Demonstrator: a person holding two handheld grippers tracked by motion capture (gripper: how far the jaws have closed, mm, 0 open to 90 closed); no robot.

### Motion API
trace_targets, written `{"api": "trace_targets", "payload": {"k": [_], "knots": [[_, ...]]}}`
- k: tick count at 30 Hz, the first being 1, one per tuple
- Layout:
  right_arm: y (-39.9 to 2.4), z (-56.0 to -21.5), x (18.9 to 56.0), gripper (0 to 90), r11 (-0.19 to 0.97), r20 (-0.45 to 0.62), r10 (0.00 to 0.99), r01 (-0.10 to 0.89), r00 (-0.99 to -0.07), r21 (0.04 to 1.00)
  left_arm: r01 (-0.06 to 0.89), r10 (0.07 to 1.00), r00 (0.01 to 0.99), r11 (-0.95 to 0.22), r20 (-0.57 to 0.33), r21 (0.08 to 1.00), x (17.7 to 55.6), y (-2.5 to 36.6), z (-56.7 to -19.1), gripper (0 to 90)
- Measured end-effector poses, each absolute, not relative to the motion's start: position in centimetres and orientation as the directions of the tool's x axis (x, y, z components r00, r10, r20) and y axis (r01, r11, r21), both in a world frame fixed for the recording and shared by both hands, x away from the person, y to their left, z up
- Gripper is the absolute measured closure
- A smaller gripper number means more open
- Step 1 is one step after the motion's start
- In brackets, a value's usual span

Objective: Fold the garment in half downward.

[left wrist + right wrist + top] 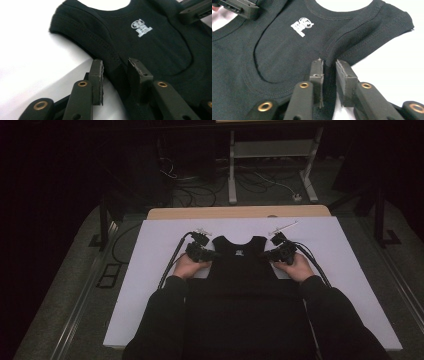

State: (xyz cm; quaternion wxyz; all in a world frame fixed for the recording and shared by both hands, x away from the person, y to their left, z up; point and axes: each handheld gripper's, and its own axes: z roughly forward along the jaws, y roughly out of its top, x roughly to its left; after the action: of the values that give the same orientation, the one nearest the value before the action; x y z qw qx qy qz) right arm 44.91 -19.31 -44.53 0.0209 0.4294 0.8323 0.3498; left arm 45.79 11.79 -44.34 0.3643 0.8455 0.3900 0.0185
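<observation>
Because the soft, light black sleeveless cotton top [239, 257] drapes limply, left gripper [115, 75] and right gripper [329, 75] pinch its armhole seams at mid-frame.

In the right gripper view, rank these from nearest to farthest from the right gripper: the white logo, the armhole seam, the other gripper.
From the right gripper:
1. Armhole seam of the black top, at the jaw tips.
2. White logo, up and left on the chest.
3. Left gripper, far upper-left corner.
</observation>
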Motion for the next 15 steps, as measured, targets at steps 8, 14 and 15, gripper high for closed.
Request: {"api": "trace_targets", "payload": {"k": [8, 14, 15], "knots": [[-19.47, -44.66, 44.91, 84.1, 0.363, 0.322, 0.716, 0.725, -0.619, 0.586, 0.679, 0.665, 0.680, -0.412, -0.309, 0.608, 45.69, 11.76, -44.51, 83.1], [-19.58, -44.49, 44.56, 85.4, 0.362, 0.328, 0.712, 0.725, -0.621, 0.586, 0.687, 0.668, 0.672, -0.402, -0.319, 0.606, 45.58, 11.83, -44.44, 85.1], [-19.62, -44.48, 44.46, 85.4, 0.360, 0.330, 0.710, 0.724, -0.622, 0.588, 0.679, 0.667, 0.679, -0.411, -0.308, 0.608, 45.47, 11.84, -44.36, 85.3]]}}
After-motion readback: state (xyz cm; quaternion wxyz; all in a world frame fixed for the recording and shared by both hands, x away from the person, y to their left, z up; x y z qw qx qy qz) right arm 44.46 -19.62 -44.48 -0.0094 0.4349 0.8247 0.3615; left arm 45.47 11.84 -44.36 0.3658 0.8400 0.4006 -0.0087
